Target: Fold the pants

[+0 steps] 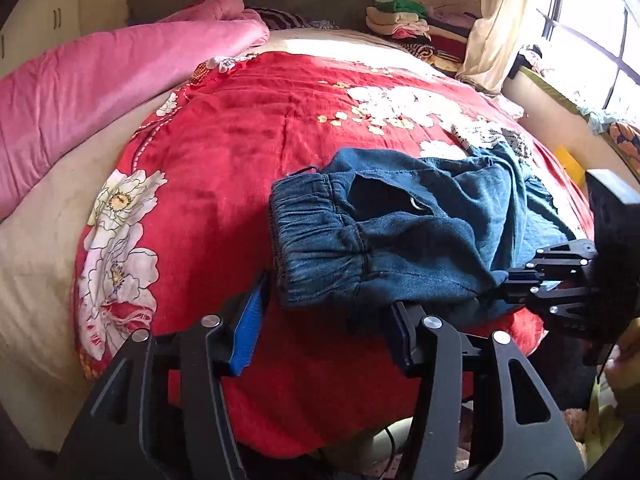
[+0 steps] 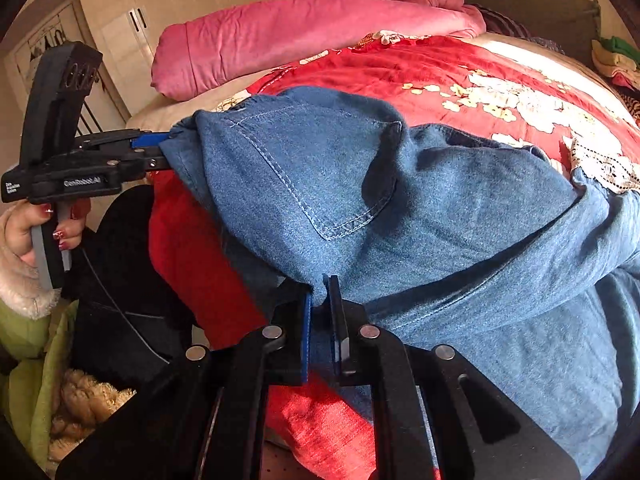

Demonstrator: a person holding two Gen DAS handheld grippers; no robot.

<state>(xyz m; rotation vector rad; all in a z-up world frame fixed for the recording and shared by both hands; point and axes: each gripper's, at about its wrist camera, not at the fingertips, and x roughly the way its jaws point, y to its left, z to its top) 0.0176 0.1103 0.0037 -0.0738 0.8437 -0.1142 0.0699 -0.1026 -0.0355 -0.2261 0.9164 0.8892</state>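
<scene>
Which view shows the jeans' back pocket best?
The right wrist view: the back pocket fills its centre, stitching clear. The left wrist view shows the jeans from the elastic waistband side, with no pocket stitching visible.

"GenRobot.AI" on left gripper (image 2: 166,156); smaller label seemingly unreadable.

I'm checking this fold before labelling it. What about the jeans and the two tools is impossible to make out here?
- Jeans leg ends: left wrist view, hidden by bunched denim; right wrist view, cut off at the right edge.
- Left tool: right wrist view, tips buried in the waistband, so its grip is unclear.
- Right tool: left wrist view, tips hidden behind denim.
</scene>
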